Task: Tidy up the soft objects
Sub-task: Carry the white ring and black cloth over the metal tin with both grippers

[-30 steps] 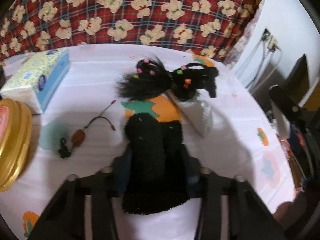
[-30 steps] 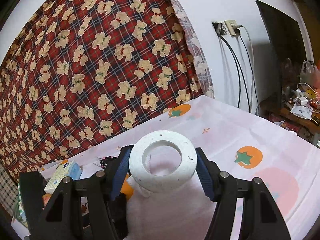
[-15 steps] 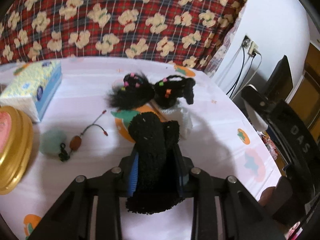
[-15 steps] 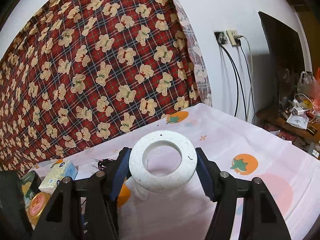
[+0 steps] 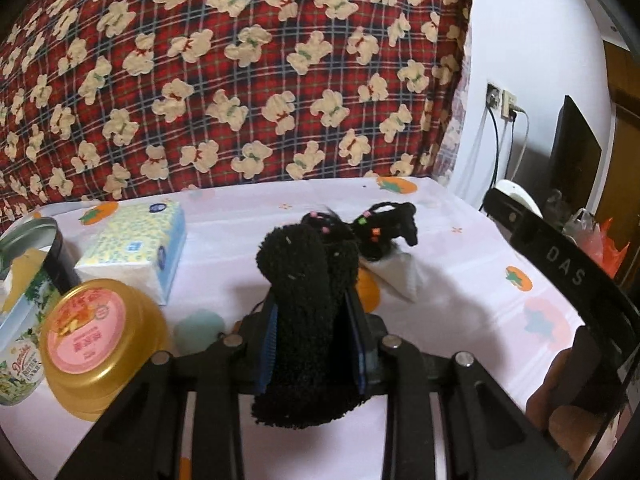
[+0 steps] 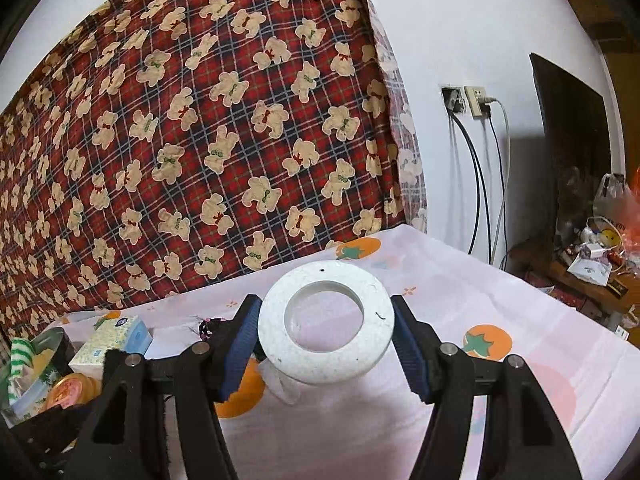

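While your left gripper (image 5: 310, 354) is pinching the black sock (image 5: 306, 300), your right gripper (image 6: 326, 354) is clamping something else — the white ring (image 6: 326, 330). Both are hanging above the table (image 5: 460, 300).

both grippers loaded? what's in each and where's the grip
Yes. Left gripper clamps the black fuzzy scrunchie across its lower part. Right gripper pinches the white ring by its outer rim, left and right.

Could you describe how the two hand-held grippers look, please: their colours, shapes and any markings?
The left hand-held gripper and the right hand-held gripper look alike: matte black angular linkage arms joined by round silver pins, and flat blue fingertip pads. Seen from the left wrist, the right one's black body bears white letters "DAS". No cables or sleeves show.
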